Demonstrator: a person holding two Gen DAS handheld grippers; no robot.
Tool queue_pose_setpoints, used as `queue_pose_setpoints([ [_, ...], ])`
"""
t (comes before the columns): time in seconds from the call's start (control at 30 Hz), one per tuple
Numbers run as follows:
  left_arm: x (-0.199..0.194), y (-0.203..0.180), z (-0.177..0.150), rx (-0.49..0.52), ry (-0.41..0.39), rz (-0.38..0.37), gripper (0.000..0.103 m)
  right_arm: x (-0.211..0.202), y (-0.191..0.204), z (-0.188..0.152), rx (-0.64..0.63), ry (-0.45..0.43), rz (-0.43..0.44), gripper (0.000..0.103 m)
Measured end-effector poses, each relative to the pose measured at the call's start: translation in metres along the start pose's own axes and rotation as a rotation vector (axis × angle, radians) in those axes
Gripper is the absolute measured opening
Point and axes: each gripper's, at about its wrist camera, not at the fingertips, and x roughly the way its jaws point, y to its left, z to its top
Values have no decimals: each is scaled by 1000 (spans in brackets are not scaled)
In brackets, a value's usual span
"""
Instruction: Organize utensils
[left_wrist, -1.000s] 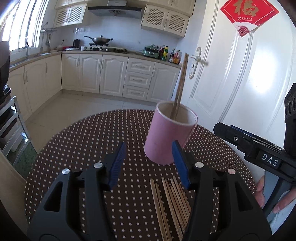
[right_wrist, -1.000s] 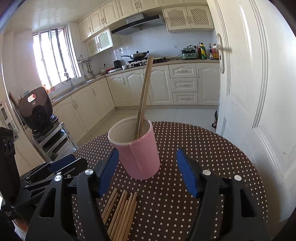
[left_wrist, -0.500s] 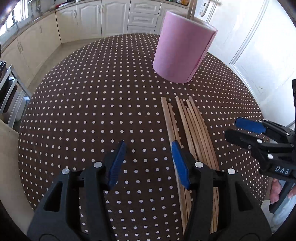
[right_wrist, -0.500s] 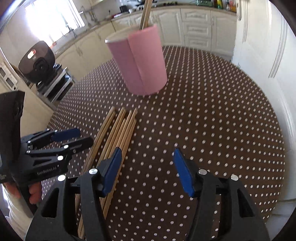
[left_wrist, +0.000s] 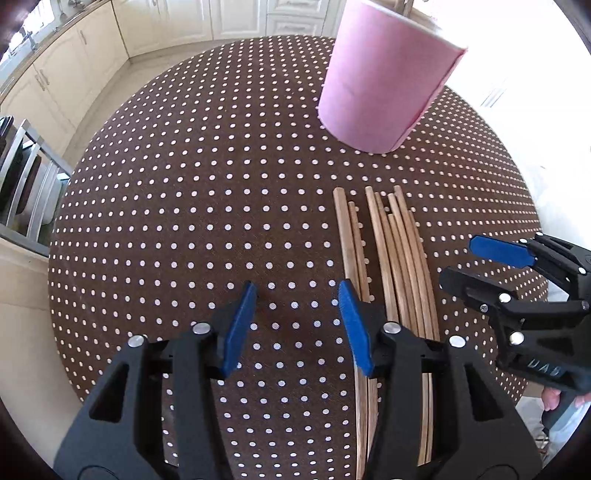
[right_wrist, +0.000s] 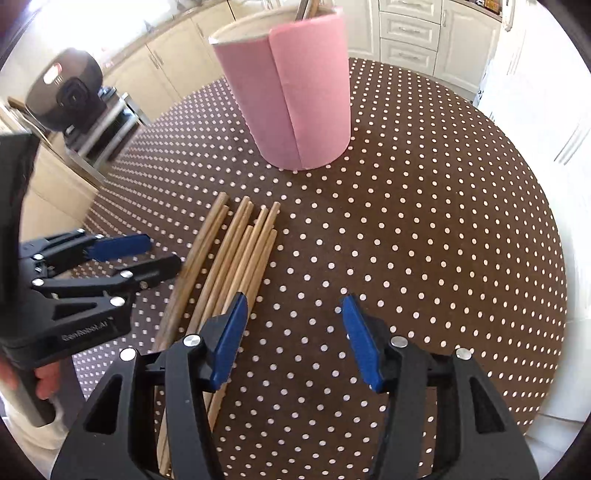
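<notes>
Where the brown dotted tablecloth (left_wrist: 184, 206) is spread over the round table, a bundle of wooden chopsticks (left_wrist: 388, 258) is laid flat, the sticks lined up roughly side by side with their ends staggered and pointed toward a pink cylindrical holder (left_wrist: 384, 81). The sticks are seen as pale, plain, round-sectioned wood; two at the left edge of the bundle are set slightly apart from the rest. The holder is stood upright beyond the bundle, near it but not touching, and a vertical seam is shown down its wall in the right wrist view (right_wrist: 291, 92). The tips of a few sticks are glimpsed above its rim there, but they are cut off by the frame edge.

The left gripper (left_wrist: 297, 325) is held wide open with nothing between its blue pads, its right finger placed over the left edge of the bundle. The right gripper (right_wrist: 291, 332) is likewise spread wide and holds nothing, its left finger placed over the sticks' right edge. The near ends of the chopsticks are hidden beneath both grippers' black bodies, so their full length cannot be made out.
</notes>
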Motion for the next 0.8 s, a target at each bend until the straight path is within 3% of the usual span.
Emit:
queue_pose_setpoints([
  [0.17, 4, 0, 10, -32, 30, -66, 46, 8, 14, 15, -14, 21, -19, 49],
  [0.47, 9, -10, 12, -7, 43, -20, 46, 25, 31, 30, -29, 42, -79, 48],
  [0.57, 17, -13, 12, -8, 67, 6, 46, 30, 35, 33, -49, 52, -159, 47],
  [0.63, 16, -15, 13, -18, 83, 13, 46, 31, 35, 35, -16, 48, -123, 47],
  [0.7, 17, -16, 16, -23, 90, 25, 46, 28, 32, 36, 36, 54, -26, 44],
  [0.73, 18, -16, 18, -28, 92, 34, 46, 27, 34, 38, 36, 53, -16, 42],
  [0.8, 21, -13, 20, -54, 101, 21, 46, 28, 40, 40, -3, 43, -78, 41],
])
